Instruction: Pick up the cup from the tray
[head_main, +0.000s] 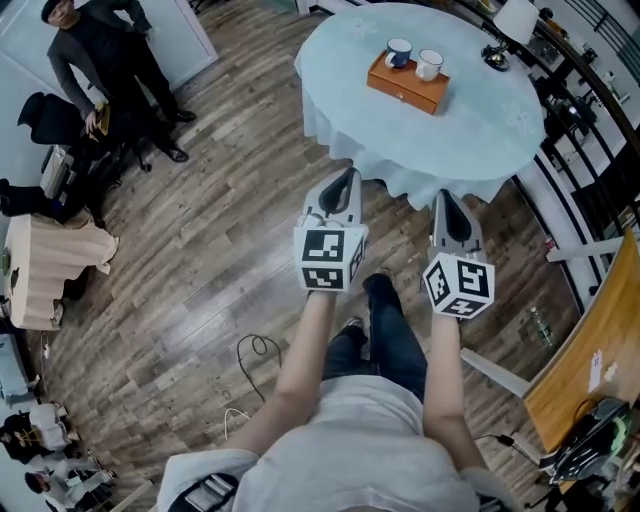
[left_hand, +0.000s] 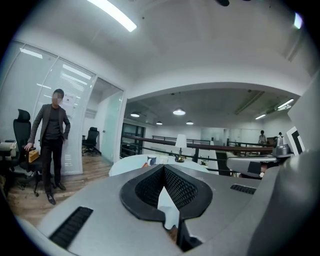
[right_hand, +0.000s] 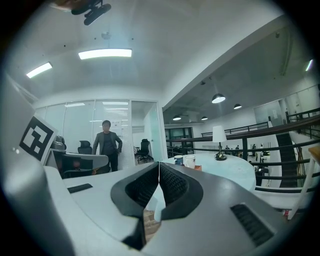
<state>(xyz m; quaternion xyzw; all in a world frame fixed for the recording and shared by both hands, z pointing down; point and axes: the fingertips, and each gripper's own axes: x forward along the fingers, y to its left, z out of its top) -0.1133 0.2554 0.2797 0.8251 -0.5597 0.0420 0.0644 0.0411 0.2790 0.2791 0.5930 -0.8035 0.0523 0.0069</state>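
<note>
- I hold a gripper in each hand, side by side out in front of me above a wooden plank floor (head_main: 215, 250). Both point toward a round table.
- My left gripper (head_main: 345, 176) has its jaws clenched tight. In the left gripper view the black ridged pads (left_hand: 176, 186) meet at the tip with nothing between them.
- My right gripper (head_main: 447, 196) is the same: jaws pressed together and empty, meeting in a thin line in the right gripper view.
- The table (head_main: 480, 125), draped in a pale blue cloth, stands ahead of both grippers. Neither gripper touches it.
- A wooden tray (head_main: 405, 86) lies on the table top, toward the far left side as I see it.
- Two cups stand upright on the tray, close together: a blue-rimmed cup (head_main: 398, 52) on the left and a white cup (head_main: 429, 65) on the right. Both are well apart from my jaws.
- A lamp (head_main: 516, 20) with a white shade stands near the table's far edge.
- A person (head_main: 100, 55) in dark clothes stands far off to my left, beside a black office chair (left_hand: 22, 131).
- A thin black cable (head_main: 258, 350) loops on the floor near my left arm.
</note>
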